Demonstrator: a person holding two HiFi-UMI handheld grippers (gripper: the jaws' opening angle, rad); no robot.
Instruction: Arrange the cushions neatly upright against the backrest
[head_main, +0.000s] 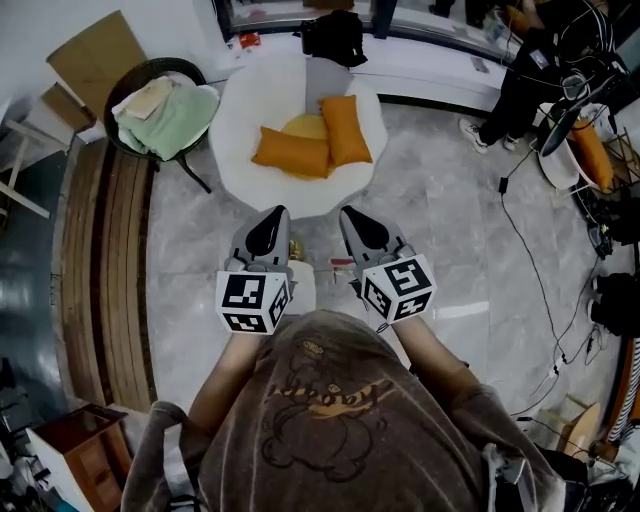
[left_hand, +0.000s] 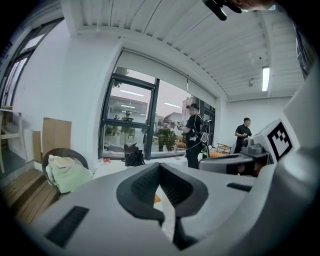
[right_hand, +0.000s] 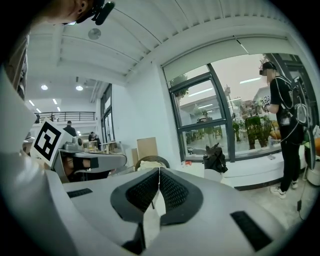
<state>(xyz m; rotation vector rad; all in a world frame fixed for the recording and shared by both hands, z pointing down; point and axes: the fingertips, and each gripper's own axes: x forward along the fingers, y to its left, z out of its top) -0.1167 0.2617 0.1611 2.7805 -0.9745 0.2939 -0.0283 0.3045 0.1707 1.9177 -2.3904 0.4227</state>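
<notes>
We stand on a pale marble floor (head_main: 450, 230), with a strip of wooden decking (head_main: 105, 260) running down the left of the frame. At upper centre is a round white armchair (head_main: 240, 130), and a dark wicker chair (head_main: 150, 70) heaped with green cloth (head_main: 175, 120) stands just beside it at upper left. The cushions sit in the white armchair's seat: a long orange cushion (head_main: 292, 152) to the left, a second orange cushion (head_main: 345, 130) angled to the right and touching it, and a yellow cushion (head_main: 305, 127) partly hidden behind both. Low in the middle of the frame we hold both tools well apart from the chair. The left gripper (head_main: 270, 228) has its jaws together on nothing, and the right gripper (head_main: 362, 228) likewise.
</notes>
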